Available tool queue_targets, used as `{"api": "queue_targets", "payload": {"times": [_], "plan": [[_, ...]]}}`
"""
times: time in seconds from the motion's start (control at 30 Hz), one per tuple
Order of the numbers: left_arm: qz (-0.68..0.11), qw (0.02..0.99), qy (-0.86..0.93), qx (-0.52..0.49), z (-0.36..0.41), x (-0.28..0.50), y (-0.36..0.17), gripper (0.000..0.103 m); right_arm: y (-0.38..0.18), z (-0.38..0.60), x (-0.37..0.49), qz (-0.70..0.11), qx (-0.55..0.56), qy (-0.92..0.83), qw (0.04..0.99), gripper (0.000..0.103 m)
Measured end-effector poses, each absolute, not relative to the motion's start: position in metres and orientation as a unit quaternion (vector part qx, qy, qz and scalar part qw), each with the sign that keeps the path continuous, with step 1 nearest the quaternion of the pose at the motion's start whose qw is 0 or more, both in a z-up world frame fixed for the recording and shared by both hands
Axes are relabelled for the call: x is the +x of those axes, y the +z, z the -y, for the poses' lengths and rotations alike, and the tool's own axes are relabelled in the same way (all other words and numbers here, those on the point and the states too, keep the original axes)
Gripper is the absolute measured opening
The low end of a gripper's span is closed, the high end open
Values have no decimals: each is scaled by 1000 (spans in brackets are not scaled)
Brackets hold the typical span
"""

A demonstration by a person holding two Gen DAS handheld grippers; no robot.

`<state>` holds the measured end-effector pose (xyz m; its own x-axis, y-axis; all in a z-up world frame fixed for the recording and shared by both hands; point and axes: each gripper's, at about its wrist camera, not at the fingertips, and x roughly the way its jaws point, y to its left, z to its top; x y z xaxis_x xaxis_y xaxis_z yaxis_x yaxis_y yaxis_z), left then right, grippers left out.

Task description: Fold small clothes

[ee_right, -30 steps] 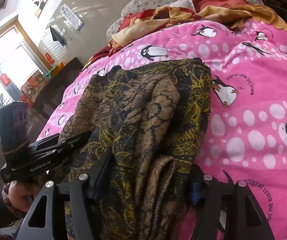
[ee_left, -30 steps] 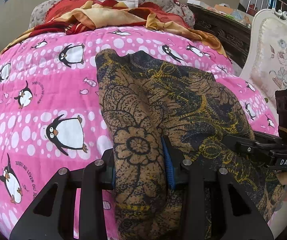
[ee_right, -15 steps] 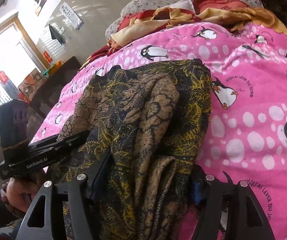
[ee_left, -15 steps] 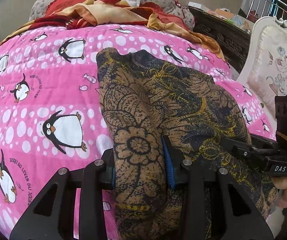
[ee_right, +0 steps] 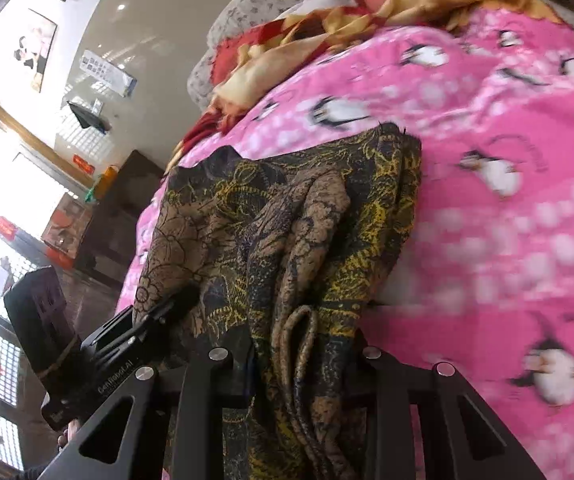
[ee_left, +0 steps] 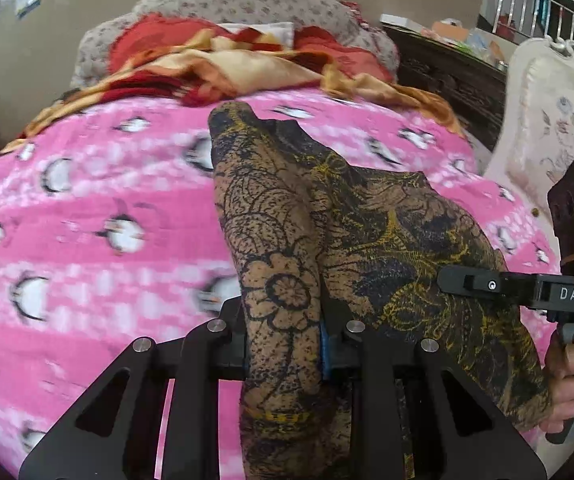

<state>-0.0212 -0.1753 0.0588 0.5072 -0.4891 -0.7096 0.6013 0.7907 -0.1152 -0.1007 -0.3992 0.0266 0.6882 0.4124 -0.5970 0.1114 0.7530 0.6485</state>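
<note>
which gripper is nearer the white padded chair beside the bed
Right. The right gripper, gripping the brown floral cloth, sits on the side next to the white chair. The left gripper grips the cloth's opposite side, farther from the chair.

The garment [ee_left: 387, 232] is brown with black floral line-work and mustard-yellow tracery over dark navy patches. The bed cover [ee_left: 99, 184] is bright pink with white dots and black-and-white penguins. The blanket [ee_left: 215, 64] is red, orange and cream. The pillow [ee_left: 247, 2] is grey with small flowers.
</note>
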Motion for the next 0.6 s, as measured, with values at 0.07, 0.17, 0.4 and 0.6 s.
{"api": "queue_targets", "payload": {"times": [0.07, 0.17, 0.4, 0.6], "plan": [[-384, 869, -302, 75, 155, -10, 61, 22, 27, 380, -85, -383, 339, 105, 853, 27], [-384, 877, -280, 74, 129, 3, 63, 22, 28, 355, -64, -382, 331, 128, 853, 27], [-401, 878, -252, 68, 92, 20, 49, 24, 24, 315, -30, -394, 313, 163, 849, 26], [-437, 860, -260, 27, 80, 33, 27, 40, 4, 329, -35, -412, 354, 149, 826, 35]]}}
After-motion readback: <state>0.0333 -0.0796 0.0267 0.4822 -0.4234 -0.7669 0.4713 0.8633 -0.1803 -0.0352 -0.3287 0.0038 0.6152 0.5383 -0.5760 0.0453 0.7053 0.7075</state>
